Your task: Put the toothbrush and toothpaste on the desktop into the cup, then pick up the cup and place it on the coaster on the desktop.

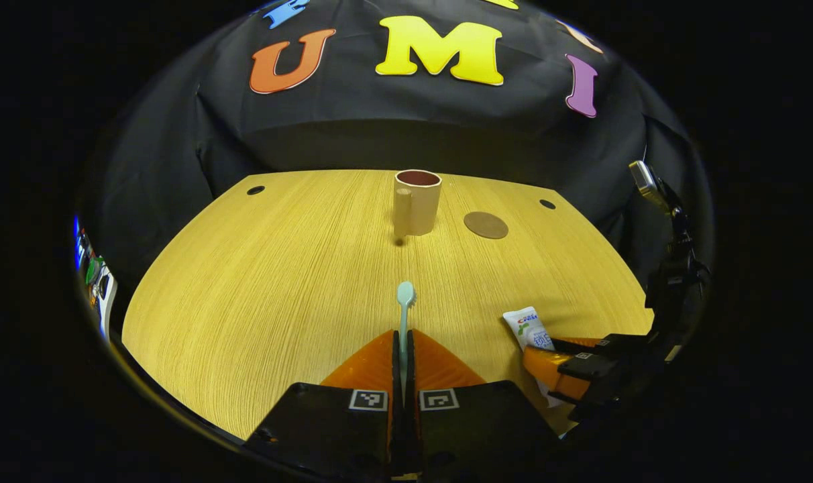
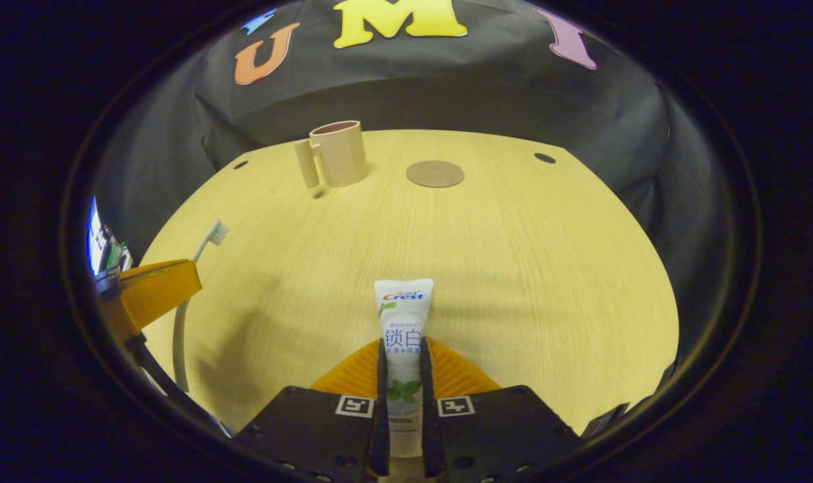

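In the left gripper view, the left claw (image 1: 404,349) is clamped on the toothbrush (image 1: 404,315), whose head points toward the cup (image 1: 417,202). In the right gripper view, the right claw (image 2: 402,355) grips the toothpaste (image 2: 402,335), tube sticking forward above the surface (image 2: 514,268). Farther back the cup stands upright, handle toward the claws, with the coaster (image 2: 435,174) flat just to its right, apart from it.

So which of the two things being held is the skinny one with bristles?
The toothbrush, pinched between the fingers of the left gripper. It is a thin stick with a bristled head. The toothpaste in the right gripper is a wide, flat tube.
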Demonstrator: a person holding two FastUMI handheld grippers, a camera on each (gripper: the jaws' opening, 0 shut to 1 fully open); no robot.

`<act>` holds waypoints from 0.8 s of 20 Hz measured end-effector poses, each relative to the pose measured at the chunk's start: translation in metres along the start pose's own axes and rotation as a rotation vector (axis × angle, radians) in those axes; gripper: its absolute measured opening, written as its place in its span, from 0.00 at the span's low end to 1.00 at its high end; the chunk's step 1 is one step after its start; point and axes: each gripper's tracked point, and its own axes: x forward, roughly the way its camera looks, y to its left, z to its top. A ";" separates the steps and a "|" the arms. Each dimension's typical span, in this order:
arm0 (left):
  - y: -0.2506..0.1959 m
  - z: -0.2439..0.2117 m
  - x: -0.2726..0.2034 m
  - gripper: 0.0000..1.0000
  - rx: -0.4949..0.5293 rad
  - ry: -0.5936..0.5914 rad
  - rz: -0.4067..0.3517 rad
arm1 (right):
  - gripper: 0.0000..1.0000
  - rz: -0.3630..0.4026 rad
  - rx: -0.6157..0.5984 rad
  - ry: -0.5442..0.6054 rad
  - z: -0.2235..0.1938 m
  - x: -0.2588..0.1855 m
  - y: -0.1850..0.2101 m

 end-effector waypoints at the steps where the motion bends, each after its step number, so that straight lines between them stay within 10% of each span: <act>1: 0.000 0.005 -0.001 0.03 -0.003 -0.011 -0.003 | 0.14 0.004 0.003 -0.012 0.004 -0.002 -0.002; 16: -0.013 0.204 0.032 0.03 -0.048 -0.393 -0.036 | 0.10 -0.007 -0.012 -0.204 0.112 -0.082 -0.048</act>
